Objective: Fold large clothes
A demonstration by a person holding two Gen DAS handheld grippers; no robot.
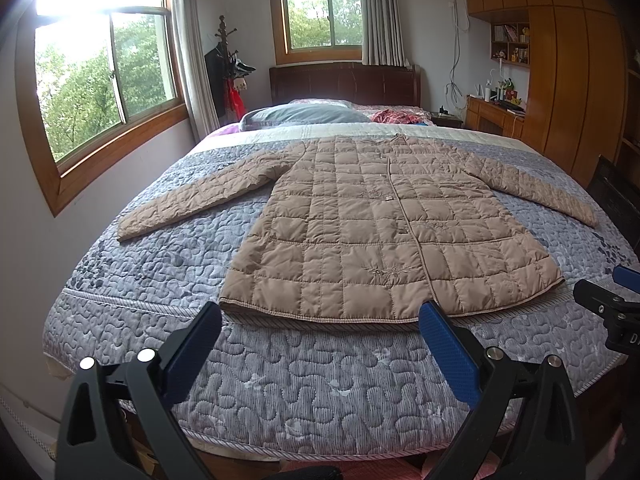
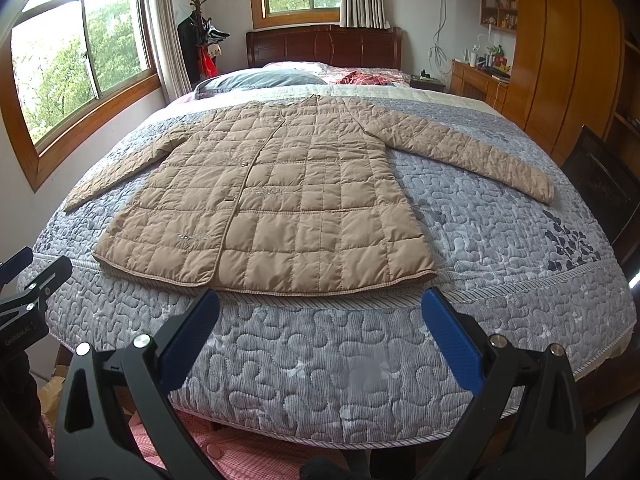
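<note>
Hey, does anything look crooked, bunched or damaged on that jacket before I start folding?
Nothing stands out. The tan quilted jacket lies flat and front-up on the bedspread, closed, both sleeves spread out, with no visible tears.

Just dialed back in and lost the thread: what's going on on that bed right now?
A tan quilted coat lies flat, front up, on the bed's grey quilt, both sleeves spread out to the sides. The person holds the left gripper and right gripper open above the foot of the bed, just short of the coat's hem. Neither touches the coat; no fold has been made yet.
</note>
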